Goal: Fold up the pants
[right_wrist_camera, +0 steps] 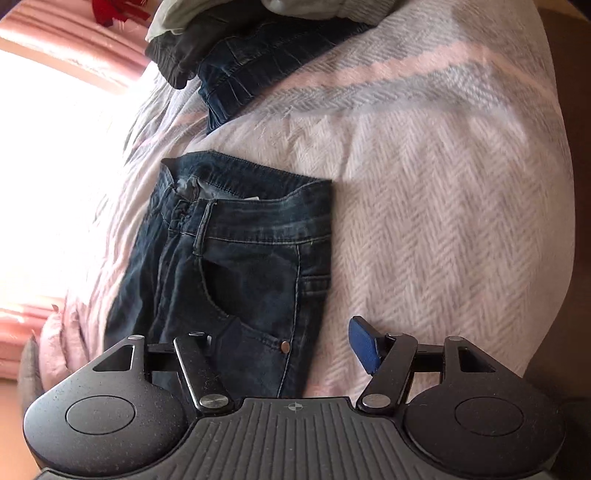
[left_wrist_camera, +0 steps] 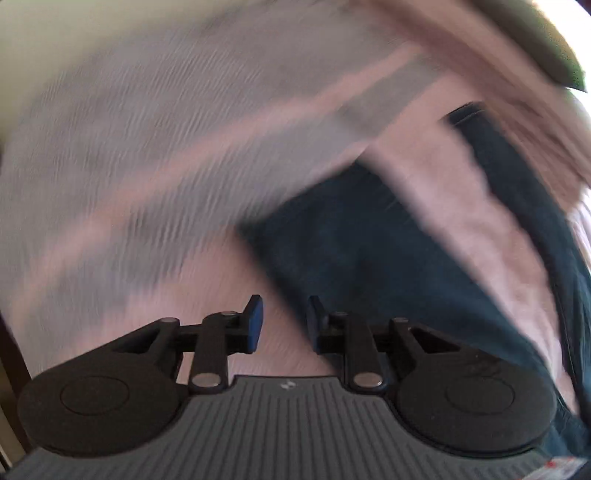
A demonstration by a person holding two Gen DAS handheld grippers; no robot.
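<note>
Dark blue jeans (right_wrist_camera: 251,258) lie on a pink-and-grey herringbone blanket (right_wrist_camera: 443,206), folded lengthwise, with the waistband at the far end and a front pocket facing up. My right gripper (right_wrist_camera: 295,343) hovers open and wide over the pocket area; its left pad is over the denim and its right pad over the blanket. The left wrist view is smeared by motion. There my left gripper (left_wrist_camera: 284,321) is open with nothing between its pads, above the blanket (left_wrist_camera: 147,166) just left of the jeans (left_wrist_camera: 351,243). A second denim strip (left_wrist_camera: 532,206) runs along the right.
A pile of other clothes sits at the far end of the blanket: another pair of jeans (right_wrist_camera: 251,62), a dark grey garment (right_wrist_camera: 173,55) and pale fabric (right_wrist_camera: 295,7). Pink curtains (right_wrist_camera: 66,40) and a bright window are on the left.
</note>
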